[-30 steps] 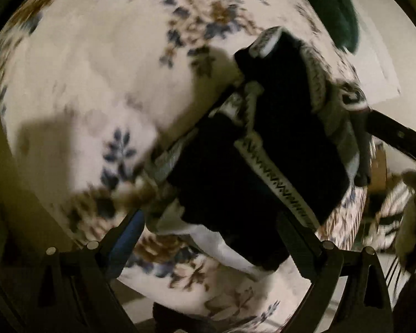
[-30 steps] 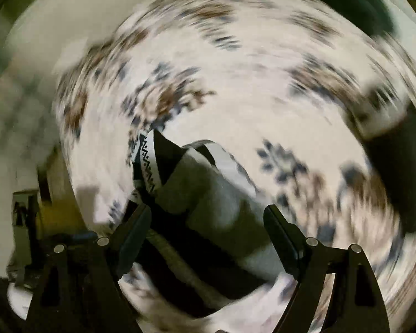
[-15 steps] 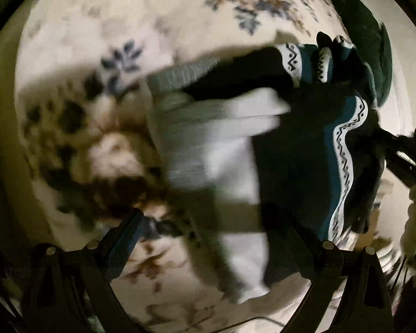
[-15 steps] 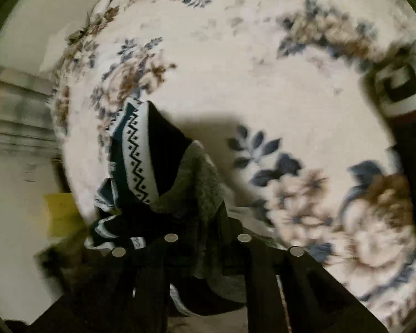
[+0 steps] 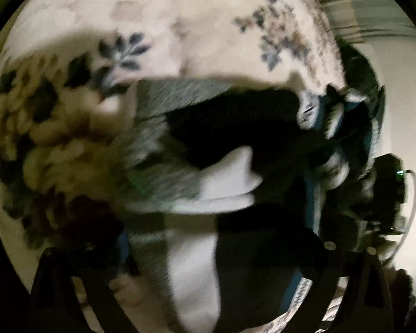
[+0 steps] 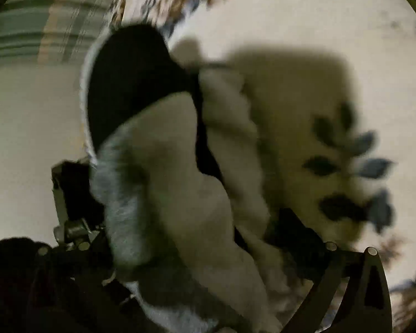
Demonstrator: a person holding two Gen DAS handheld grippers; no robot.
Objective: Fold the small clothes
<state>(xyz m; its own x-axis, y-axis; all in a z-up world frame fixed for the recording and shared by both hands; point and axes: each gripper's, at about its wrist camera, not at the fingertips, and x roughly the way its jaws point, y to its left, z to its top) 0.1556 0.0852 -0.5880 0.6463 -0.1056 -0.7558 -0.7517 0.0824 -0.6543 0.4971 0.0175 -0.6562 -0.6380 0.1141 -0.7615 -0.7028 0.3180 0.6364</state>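
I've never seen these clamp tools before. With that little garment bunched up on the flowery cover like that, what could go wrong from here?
The garment lies crumpled in overlapping grey, white and black layers, so a fold could trap creases. The left hand-held gripper is closing with cloth between its fingers and might pinch several layers at once. The right hand-held gripper is opening over the cloth, which may slump. The garment also sits near the floral cover's edge and could slide off.

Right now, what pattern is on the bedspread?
Cream bedspread with blue and brown flowers; clearest in the left wrist view.
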